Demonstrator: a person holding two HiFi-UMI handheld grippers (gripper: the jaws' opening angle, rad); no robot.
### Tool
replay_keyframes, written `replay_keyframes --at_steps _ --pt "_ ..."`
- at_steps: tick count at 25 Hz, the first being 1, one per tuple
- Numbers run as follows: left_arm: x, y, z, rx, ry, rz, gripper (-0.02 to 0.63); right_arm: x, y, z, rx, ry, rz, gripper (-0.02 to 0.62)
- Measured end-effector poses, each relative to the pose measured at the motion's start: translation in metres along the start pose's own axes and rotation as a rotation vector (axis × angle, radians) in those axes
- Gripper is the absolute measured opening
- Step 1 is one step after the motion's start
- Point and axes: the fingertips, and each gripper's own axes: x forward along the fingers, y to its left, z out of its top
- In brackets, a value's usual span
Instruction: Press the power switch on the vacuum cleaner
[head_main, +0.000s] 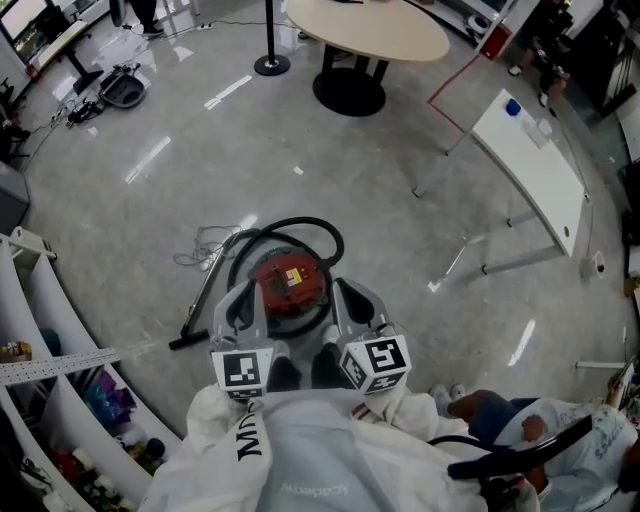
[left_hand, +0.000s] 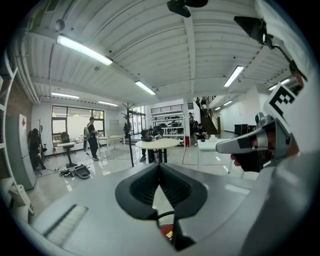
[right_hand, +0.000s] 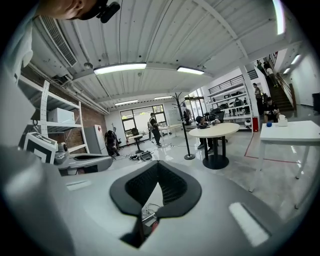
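Observation:
The vacuum cleaner (head_main: 293, 283) stands on the floor just in front of me, a red-topped canister ringed by a black hose (head_main: 300, 228), with its wand (head_main: 200, 305) lying to the left. My left gripper (head_main: 244, 295) hovers at its left side and my right gripper (head_main: 346, 292) at its right side; whether they touch it cannot be told. The left gripper (left_hand: 160, 167) is shut on nothing, and a sliver of the red vacuum cleaner (left_hand: 167, 233) shows below its pads. The right gripper (right_hand: 158, 164) is shut likewise, with the vacuum cleaner (right_hand: 151, 226) showing below. The power switch is not distinguishable.
A loose white cable (head_main: 205, 245) lies left of the vacuum. White shelves (head_main: 40, 370) line the left edge. A round table (head_main: 370, 25) and a stanchion (head_main: 270, 62) stand far ahead, a white table (head_main: 530, 160) to the right. A person (head_main: 520, 420) sits at lower right.

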Motion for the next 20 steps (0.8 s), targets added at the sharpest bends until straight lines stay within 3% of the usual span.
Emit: replay_keyframes --at_steps 12,20 --pt "0.003 -0.005 -0.012 -0.025 0.047 0.109 0.000 0.021 -0.016 -0.009 -0.016 0.071 0.113 0.000" --pt "0.011 0.007 -0.036 -0.059 0.077 0.143 0.000 0.040 -0.025 -0.032 -0.026 0.134 0.115 0.000"
